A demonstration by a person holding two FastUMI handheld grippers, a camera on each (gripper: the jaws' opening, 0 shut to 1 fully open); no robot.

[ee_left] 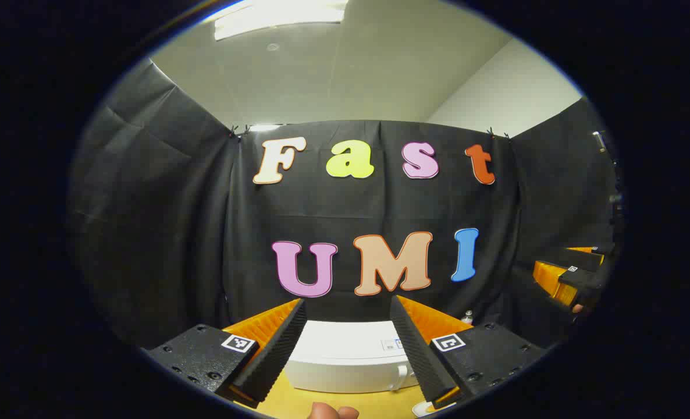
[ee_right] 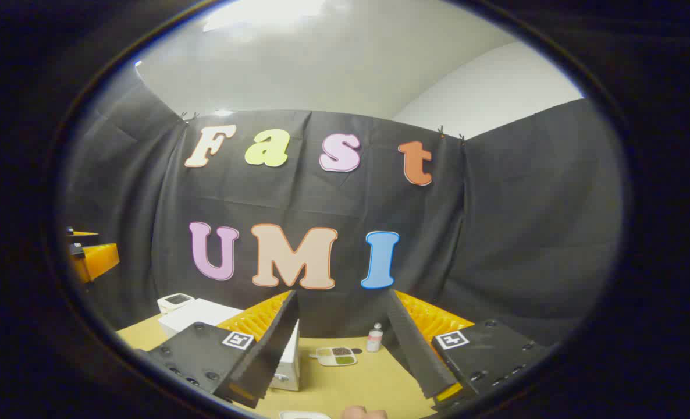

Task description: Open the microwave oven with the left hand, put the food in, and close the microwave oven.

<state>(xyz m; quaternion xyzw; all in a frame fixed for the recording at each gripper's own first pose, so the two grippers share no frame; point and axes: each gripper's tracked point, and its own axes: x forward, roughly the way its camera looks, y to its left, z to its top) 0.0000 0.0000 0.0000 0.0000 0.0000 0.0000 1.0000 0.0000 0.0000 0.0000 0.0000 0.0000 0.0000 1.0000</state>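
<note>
Left hand-held gripper [ee_left: 348,349]: raised above the surface [ee_left: 298,404], jaws spread wide, nothing between them. Directly ahead and below, seen through the gap between the fingers, sits the white microwave oven [ee_left: 345,355]; its top faces the camera and its door appears closed. A small bottle [ee_left: 467,317] stands beyond the microwave's right end, against the black cloth wall. A fingertip [ee_left: 330,412] shows at the bottom edge of the left gripper view.

Right hand-held gripper [ee_right: 345,355]: also raised, jaws spread wide, holding nothing. In the right gripper view the microwave oven [ee_right: 196,317] lies to the left, partly hidden behind the left finger. A small white device [ee_right: 175,302] sits just beside it, on its far left. Between the fingers, on the yellow surface [ee_right: 351,390], lies the food tray [ee_right: 336,355], with compartments of dark and green contents. It rests well apart from the microwave, with a small bottle [ee_right: 374,337] just beside it on the right.
</note>
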